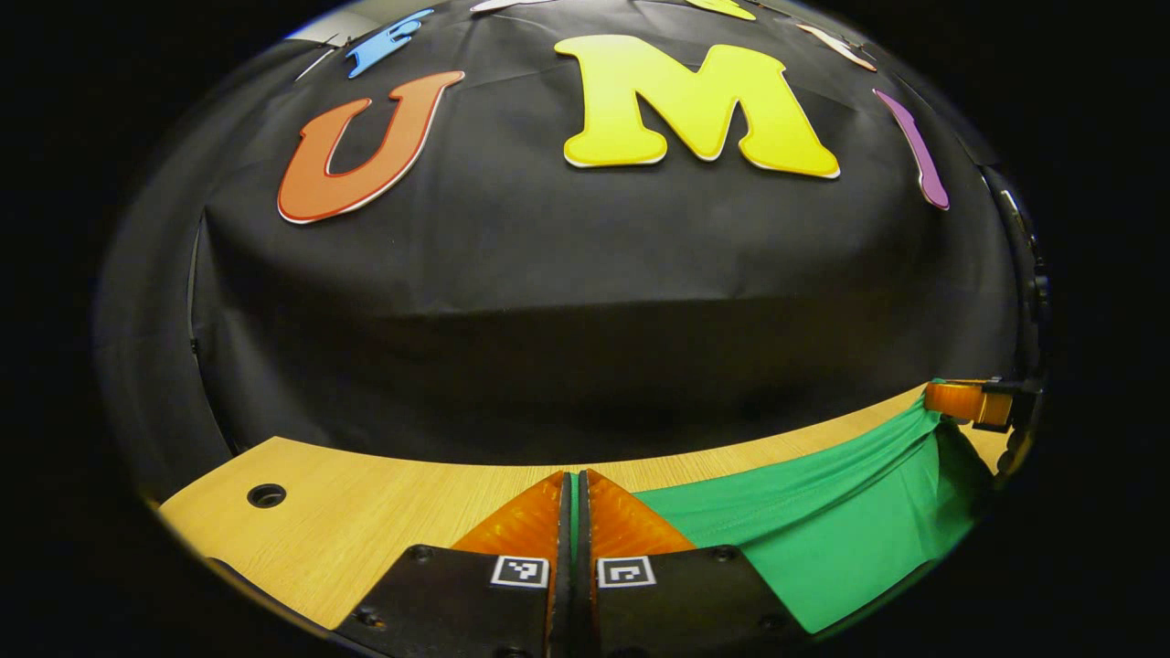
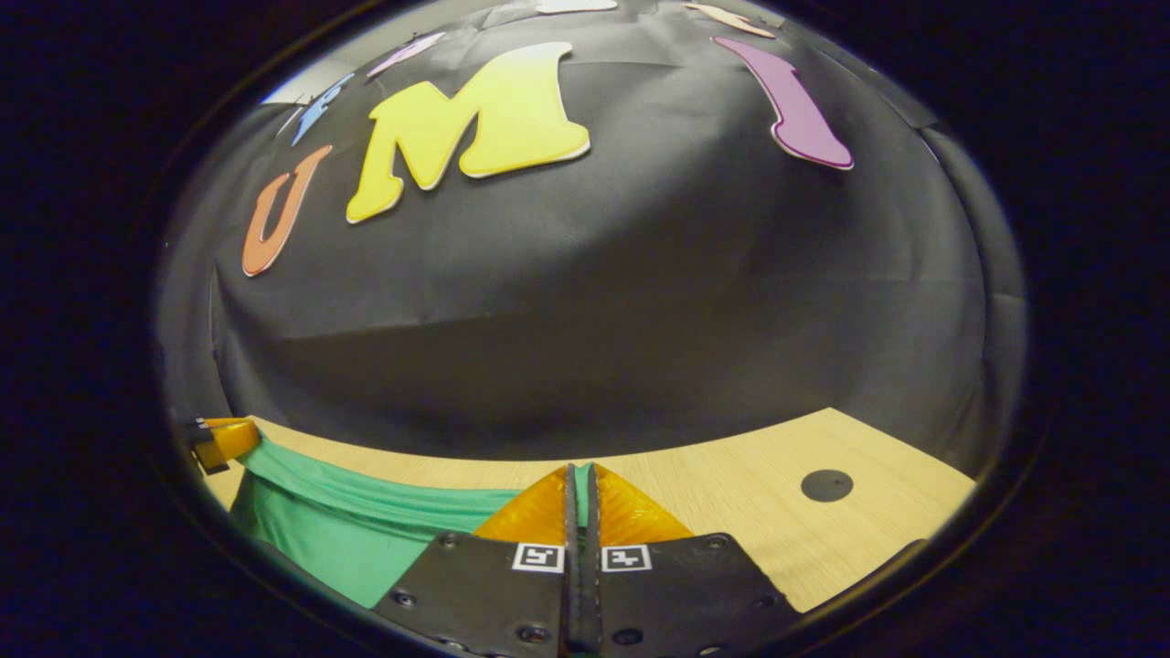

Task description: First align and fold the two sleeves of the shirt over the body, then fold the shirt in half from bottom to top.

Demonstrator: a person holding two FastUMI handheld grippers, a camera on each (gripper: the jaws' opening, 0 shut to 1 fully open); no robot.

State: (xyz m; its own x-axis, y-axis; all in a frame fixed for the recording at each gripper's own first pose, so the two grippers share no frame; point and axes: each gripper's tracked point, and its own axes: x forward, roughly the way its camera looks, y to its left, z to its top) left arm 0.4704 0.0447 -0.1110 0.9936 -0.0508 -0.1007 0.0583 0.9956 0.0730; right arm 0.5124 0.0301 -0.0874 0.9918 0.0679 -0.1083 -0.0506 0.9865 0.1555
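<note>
Right now, from my remote seat, I read the scene like this:

Left gripper (image 1: 573,498): I see its two fingers pressed together at the bottom of the left gripper view, with a thin strip of green cloth showing between them. It is clenched on the shirt's edge.

Right gripper (image 2: 581,489): in the right gripper view its fingers are likewise closed, a sliver of green caught between them. It is also grasping the shirt. I can spot this same gripper far off at the right edge of the left gripper view, holding the other end of the fabric.

Shirt (image 1: 823,539): green, stretched between the two grippers. In the left gripper view it runs from my left gripper's fingers out to the right, rising to the far gripper, with a taut hemmed edge along its top. In the right gripper view (image 2: 329,535) it spreads to the left of the fingers and reaches up to the other gripper at the left edge. Its held edge is lifted; whether the lower part rests on the table I cannot tell.

Table (image 1: 366,521): light wood grain, lying under and beyond the shirt, meeting the black booth wall.

Hole (image 1: 266,495): a dark round opening in the table, well to the left of my left gripper.

Round mark (image 2: 826,484): a dark disc on the table, to the right of my right gripper, apart from the shirt.
</note>
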